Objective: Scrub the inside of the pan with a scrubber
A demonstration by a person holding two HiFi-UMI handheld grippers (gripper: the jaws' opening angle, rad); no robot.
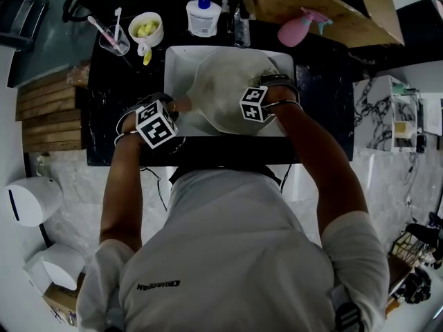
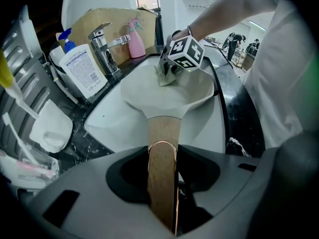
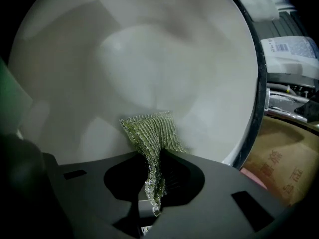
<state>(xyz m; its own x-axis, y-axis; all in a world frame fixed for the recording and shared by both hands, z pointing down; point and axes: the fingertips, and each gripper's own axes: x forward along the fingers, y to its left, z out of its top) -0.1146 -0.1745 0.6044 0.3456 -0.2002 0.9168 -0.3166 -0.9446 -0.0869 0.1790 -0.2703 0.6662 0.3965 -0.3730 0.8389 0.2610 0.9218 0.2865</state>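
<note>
In the sink (image 1: 176,64) of a black counter (image 1: 111,95), the left tool (image 2: 162,183) clamps the wooden handle (image 2: 164,128) of the white pan (image 1: 221,81); the right tool (image 3: 154,183) pinches a green mesh scrubber (image 3: 152,133) against the pan's inside.

Dim overall, fisheye-warped edges, dark vignetted corners

On counter (image 1: 318,102) — sink (image 1: 174,81) set mid-way. In sink: pan (image 1: 221,88), its handle (image 2: 162,153) toward the left, clamped between the jaws of left gripper (image 2: 162,193). Inside pan: scrubber (image 3: 152,128), pinched in right gripper (image 3: 154,183). Behind sink: bottle (image 1: 203,16), faucet (image 2: 105,46) — spray bottle (image 1: 297,28) further right. Back left: cup (image 1: 114,41), bowl (image 1: 147,26).
</note>
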